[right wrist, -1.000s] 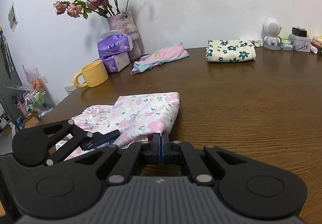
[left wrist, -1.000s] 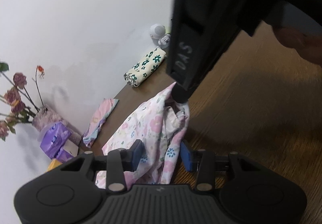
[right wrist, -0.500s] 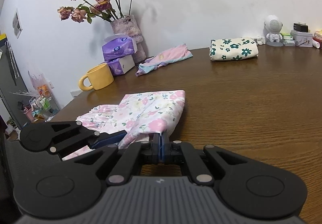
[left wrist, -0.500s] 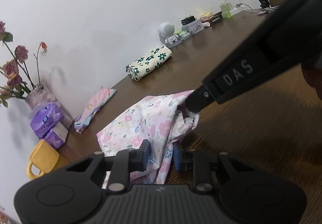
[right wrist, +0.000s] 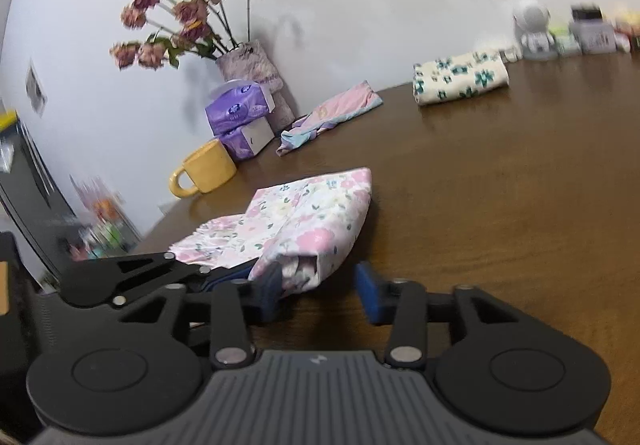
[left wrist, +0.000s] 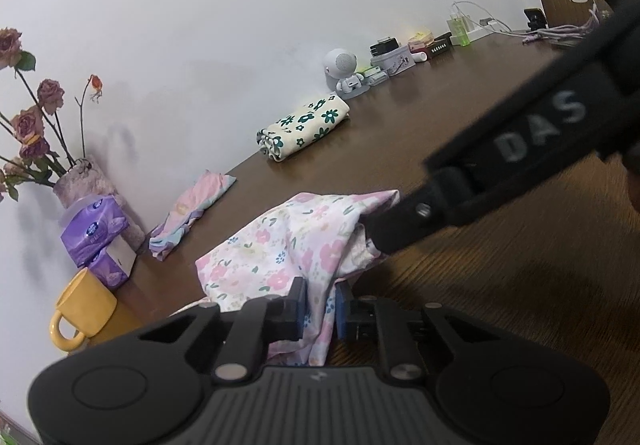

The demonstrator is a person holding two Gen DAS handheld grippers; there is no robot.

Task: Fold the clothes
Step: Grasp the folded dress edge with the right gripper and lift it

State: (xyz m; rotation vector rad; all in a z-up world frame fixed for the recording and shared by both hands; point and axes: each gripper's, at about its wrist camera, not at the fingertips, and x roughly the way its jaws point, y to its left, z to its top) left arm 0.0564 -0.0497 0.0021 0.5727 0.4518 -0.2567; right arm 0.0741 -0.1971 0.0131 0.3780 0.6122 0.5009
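A pink floral garment (left wrist: 280, 245) lies part-folded on the brown wooden table (left wrist: 500, 285). My left gripper (left wrist: 322, 307) has a fold of this fabric between its blue pads, and the jaws are closing on it. In the right wrist view the same garment (right wrist: 312, 213) lies just ahead of my right gripper (right wrist: 320, 289). Its jaws are opening and stand wide, the garment's near corner resting by the left pad with nothing pinched. One black finger (left wrist: 404, 221) of the right gripper reaches the garment's right edge in the left wrist view.
Along the wall stand a vase of dried roses (right wrist: 252, 65), purple tissue packs (right wrist: 240, 113) and a yellow mug (right wrist: 208, 173). A pink cloth (right wrist: 332, 113) and a folded cream cloth with green flowers (right wrist: 460, 81) lie further back, beside a white robot figure (right wrist: 532, 29).
The right gripper's jaws went from shut on the garment's corner to wide apart, letting it go. The left jaws narrowed onto the fabric. Both views rolled a little.
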